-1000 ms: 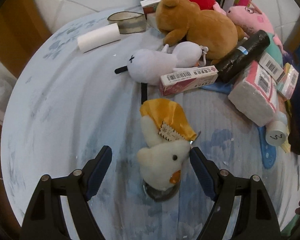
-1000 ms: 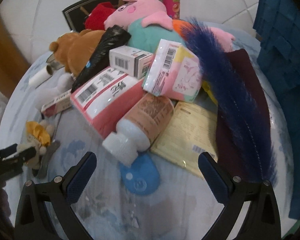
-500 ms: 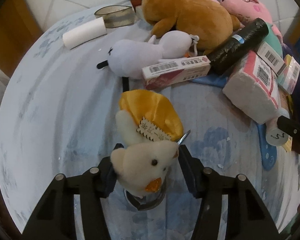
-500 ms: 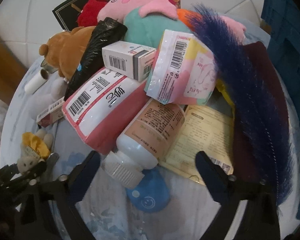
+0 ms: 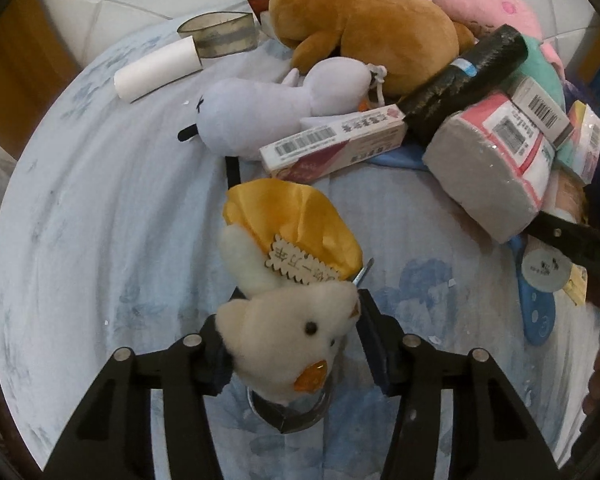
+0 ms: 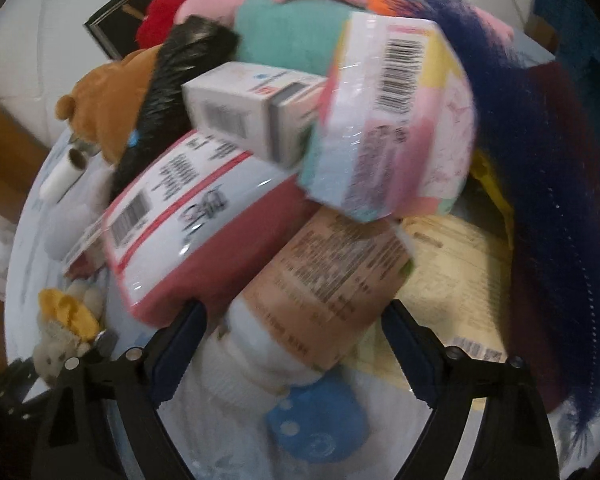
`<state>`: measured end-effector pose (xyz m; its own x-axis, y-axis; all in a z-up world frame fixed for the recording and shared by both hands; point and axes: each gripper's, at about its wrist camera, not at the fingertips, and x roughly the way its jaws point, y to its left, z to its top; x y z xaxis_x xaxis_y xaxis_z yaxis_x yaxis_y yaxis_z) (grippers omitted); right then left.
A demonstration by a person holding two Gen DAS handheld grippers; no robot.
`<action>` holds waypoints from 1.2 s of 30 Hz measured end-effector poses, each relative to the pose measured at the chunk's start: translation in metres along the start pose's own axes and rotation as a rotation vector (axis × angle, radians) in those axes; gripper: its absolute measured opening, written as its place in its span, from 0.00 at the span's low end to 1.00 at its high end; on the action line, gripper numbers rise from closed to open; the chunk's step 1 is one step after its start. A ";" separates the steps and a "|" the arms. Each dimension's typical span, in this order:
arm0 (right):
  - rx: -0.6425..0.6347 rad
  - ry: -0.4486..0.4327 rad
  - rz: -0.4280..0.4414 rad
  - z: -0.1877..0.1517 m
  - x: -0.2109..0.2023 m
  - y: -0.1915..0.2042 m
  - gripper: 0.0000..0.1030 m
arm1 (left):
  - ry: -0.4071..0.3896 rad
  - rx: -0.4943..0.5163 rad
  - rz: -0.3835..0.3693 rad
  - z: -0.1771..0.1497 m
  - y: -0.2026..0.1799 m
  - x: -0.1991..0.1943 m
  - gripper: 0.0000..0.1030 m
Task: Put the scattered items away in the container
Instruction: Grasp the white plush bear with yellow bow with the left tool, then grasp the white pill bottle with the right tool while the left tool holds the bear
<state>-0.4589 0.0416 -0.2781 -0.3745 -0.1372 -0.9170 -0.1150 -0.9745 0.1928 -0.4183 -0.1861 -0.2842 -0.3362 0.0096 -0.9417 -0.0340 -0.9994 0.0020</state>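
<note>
Left gripper [image 5: 290, 344] straddles the head of the chick toy [image 5: 288, 332]; its jaws are closing, and both pads already appear to touch the plush. The toy lies on the pale blue table [image 5: 100, 240], just clear of the main clutter. Its long axis runs straight away from the gripper: head and orange beak toward the camera, yellow cape [image 5: 292, 224] and tail toward the red box [image 5: 332, 144]. The jaws therefore close across the short axis, at the head end. The left hand is the nearer one; in the right view the toy sits well off to the left edge.

Right gripper [image 6: 292, 348] is spread wide, jaws unchanged at this instant. The bottle [image 6: 312, 300] lies between them, cap end toward the camera, body angled up and to the right under the pink pack [image 6: 196, 216]. Pads do not press on it. The frame is blurred, so contact cannot be ruled out fully.

No container is identifiable with certainty in either view.
</note>
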 end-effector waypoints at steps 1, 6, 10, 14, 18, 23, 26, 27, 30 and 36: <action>0.000 -0.002 -0.007 0.000 0.001 -0.002 0.75 | -0.004 0.002 -0.006 0.000 -0.001 -0.002 0.47; -0.034 0.004 -0.021 -0.011 -0.011 -0.004 0.61 | -0.023 0.009 -0.028 -0.002 -0.011 -0.013 0.45; -0.065 0.010 -0.023 -0.028 -0.023 -0.006 0.61 | -0.045 0.021 -0.043 -0.006 -0.020 -0.024 0.45; -0.077 0.002 -0.016 -0.042 -0.036 -0.009 0.61 | -0.069 0.030 -0.053 -0.011 -0.029 -0.038 0.45; -0.087 -0.022 -0.009 -0.050 -0.053 -0.009 0.60 | -0.101 0.033 -0.055 -0.017 -0.034 -0.057 0.45; -0.105 -0.078 0.024 -0.054 -0.083 -0.010 0.55 | -0.159 0.031 -0.060 -0.024 -0.040 -0.089 0.45; -0.134 -0.121 0.036 -0.054 -0.108 -0.007 0.54 | -0.193 0.025 -0.063 -0.027 -0.046 -0.109 0.45; -0.144 -0.129 0.039 -0.052 -0.112 -0.004 0.51 | -0.202 0.023 -0.062 -0.029 -0.047 -0.115 0.45; -0.164 -0.143 0.050 -0.052 -0.124 -0.001 0.41 | -0.226 0.014 -0.059 -0.034 -0.050 -0.130 0.45; -0.161 -0.123 0.063 -0.063 -0.132 -0.027 0.45 | -0.213 -0.009 -0.042 -0.048 -0.054 -0.130 0.45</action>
<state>-0.3482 0.0744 -0.1840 -0.4869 -0.1853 -0.8536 0.0566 -0.9819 0.1809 -0.3271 -0.1348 -0.1778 -0.5261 0.0568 -0.8485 -0.0440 -0.9983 -0.0395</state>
